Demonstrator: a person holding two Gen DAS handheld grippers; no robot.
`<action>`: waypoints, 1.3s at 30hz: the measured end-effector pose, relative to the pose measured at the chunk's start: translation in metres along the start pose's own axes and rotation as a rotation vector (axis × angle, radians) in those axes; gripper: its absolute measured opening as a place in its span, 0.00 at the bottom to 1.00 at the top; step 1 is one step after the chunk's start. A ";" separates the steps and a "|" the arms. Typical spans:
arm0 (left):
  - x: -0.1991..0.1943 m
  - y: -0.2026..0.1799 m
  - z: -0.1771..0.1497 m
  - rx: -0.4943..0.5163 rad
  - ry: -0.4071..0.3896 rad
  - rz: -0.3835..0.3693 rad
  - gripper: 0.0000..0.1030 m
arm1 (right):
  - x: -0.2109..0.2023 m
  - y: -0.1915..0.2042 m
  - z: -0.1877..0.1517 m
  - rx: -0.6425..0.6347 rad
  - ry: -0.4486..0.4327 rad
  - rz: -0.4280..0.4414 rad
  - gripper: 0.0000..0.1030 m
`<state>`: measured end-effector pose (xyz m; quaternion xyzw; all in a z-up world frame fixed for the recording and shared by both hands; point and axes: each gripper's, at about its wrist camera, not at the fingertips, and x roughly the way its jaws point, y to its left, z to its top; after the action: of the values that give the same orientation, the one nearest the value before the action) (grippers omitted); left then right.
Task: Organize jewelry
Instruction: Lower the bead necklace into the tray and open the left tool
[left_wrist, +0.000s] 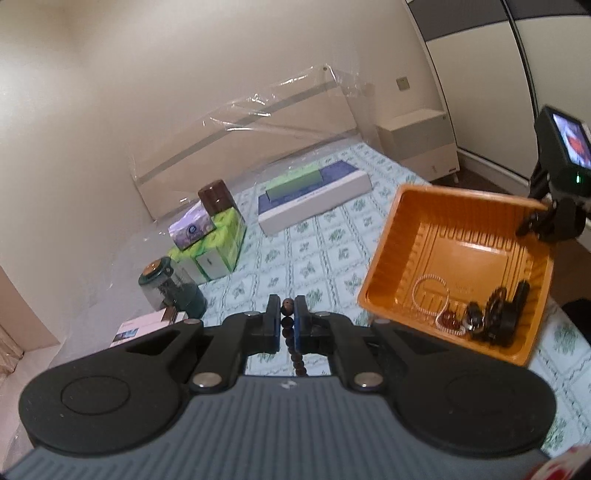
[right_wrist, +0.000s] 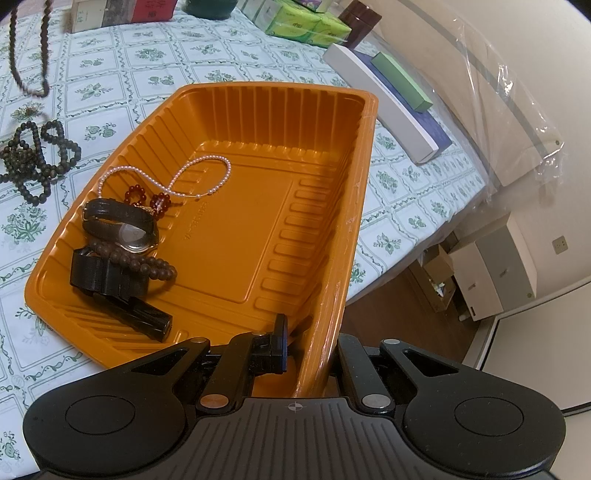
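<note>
My left gripper (left_wrist: 288, 317) is shut on a dark brown bead necklace (left_wrist: 289, 332) and holds it in the air above the bed; its loop hangs at the top left of the right wrist view (right_wrist: 27, 55). My right gripper (right_wrist: 310, 343) is shut on the near rim of an orange plastic tray (right_wrist: 325, 206), tilted up at that side. The tray (left_wrist: 402, 236) holds a pearl strand (right_wrist: 177, 177), red beads (right_wrist: 147, 199), a watch (right_wrist: 125, 229), a brown bead bracelet (right_wrist: 147, 262) and black pieces (right_wrist: 110, 280). Another dark bead necklace (right_wrist: 37, 155) lies on the bedspread left of the tray.
A floral bedspread (left_wrist: 295, 254) covers the bed. At its far side stand a white-and-blue flat box with a green box on it (left_wrist: 314, 192), green tissue packs (left_wrist: 218, 240), a brown jar (left_wrist: 216, 195), a dark glass jar (left_wrist: 166, 288). The bed edge and floor lie right (right_wrist: 406, 314).
</note>
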<state>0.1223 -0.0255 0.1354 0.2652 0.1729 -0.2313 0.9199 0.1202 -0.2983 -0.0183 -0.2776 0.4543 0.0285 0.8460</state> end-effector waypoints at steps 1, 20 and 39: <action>0.000 0.000 0.002 -0.004 -0.003 -0.003 0.06 | 0.000 0.000 0.000 0.000 0.000 0.000 0.05; 0.033 -0.043 0.073 -0.097 -0.124 -0.200 0.06 | -0.002 0.000 0.004 -0.005 -0.002 -0.001 0.05; 0.127 -0.097 0.082 -0.105 0.038 -0.337 0.06 | 0.001 -0.001 0.003 0.000 -0.002 0.011 0.05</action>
<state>0.1934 -0.1875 0.1054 0.1881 0.2440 -0.3679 0.8773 0.1229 -0.2978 -0.0174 -0.2752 0.4549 0.0333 0.8463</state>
